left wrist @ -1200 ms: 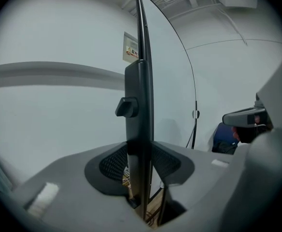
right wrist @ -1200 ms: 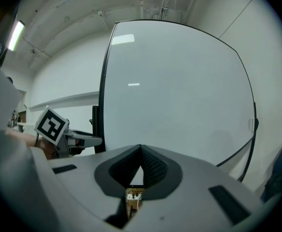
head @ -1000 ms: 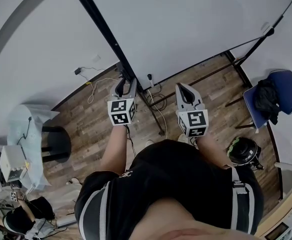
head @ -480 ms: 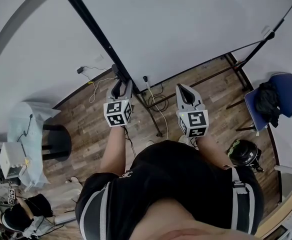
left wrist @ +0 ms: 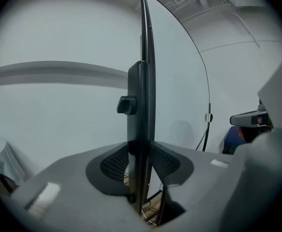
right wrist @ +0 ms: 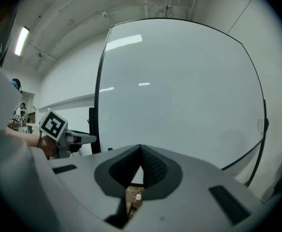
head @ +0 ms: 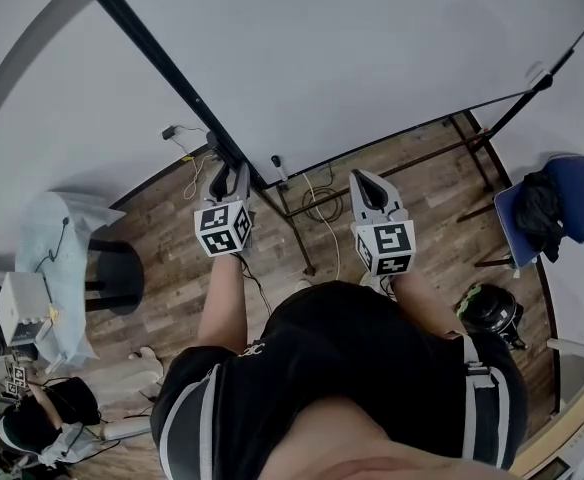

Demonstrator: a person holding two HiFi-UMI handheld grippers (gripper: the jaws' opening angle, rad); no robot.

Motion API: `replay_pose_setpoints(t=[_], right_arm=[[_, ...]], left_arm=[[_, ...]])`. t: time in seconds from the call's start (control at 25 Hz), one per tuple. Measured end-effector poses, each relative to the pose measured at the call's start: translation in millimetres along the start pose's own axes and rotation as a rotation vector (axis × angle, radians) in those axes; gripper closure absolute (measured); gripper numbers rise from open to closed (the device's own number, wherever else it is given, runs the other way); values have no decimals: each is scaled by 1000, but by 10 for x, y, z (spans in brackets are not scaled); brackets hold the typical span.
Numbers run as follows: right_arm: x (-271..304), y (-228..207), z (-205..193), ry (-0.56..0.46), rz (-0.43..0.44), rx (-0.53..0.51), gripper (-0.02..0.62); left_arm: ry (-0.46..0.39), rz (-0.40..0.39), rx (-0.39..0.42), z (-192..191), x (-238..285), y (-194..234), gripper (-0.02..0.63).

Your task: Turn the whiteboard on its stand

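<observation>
- Step in hand, as I judge it: getting a hold on the whiteboard (head: pixel 372 58) edge so the panel can be swung on its stand (head: pixel 294 230).
- The whiteboard is upright on the wood floor (head: pixel 172 238), near the wall and in front of the person. The left gripper view shows it edge-on (left wrist: pixel 147 57).
- The left gripper (head: pixel 229 171) is at the board's left edge, its jaws closing. The dark frame runs between the pads (left wrist: pixel 116 162), which look to touch it on both sides.
- The right gripper (head: pixel 362 175) has its jaws together and nothing between them. It hangs in front of the board face (right wrist: pixel 179 81), apart from it.
- To do it well: seat the grip fully on the frame before pushing. Turn slowly about the pivot and keep the pull square so the pads don't slip off the thin edge.
- A locking knob (left wrist: pixel 127 105) sits on the post; if it is tight, the panel will likely resist.
- Risk: cables (head: pixel 317 203) lie on the floor by the stand's foot.
- Containers: a white box (head: pixel 27 318) sits on a covered side table at the floor's left edge; its contents can't be seen.
- A blue chair (head: pixel 577 183) at the right carries a dark bundle (head: pixel 537 203).
</observation>
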State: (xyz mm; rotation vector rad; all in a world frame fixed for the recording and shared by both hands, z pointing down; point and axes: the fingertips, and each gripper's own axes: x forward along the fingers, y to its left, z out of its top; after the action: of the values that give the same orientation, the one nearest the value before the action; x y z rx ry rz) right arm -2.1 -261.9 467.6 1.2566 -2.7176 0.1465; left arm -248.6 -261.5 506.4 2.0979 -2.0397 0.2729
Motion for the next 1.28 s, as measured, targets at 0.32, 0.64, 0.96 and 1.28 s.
replay_pose_setpoints(t=[0.32, 0.64, 0.96, 1.28], right_arm=[[117, 209, -11, 11, 23, 4, 603], [233, 411, -30, 17, 48, 15, 603], [282, 551, -25, 12, 70, 13, 603], [318, 601, -63, 17, 64, 20, 603]], left_arm=[[-3, 85, -36, -49, -230, 544, 466], [1, 176, -45, -114, -465, 1053, 472], [11, 256, -57, -163, -640, 1459, 476], [12, 340, -55, -221, -810, 1829, 479]])
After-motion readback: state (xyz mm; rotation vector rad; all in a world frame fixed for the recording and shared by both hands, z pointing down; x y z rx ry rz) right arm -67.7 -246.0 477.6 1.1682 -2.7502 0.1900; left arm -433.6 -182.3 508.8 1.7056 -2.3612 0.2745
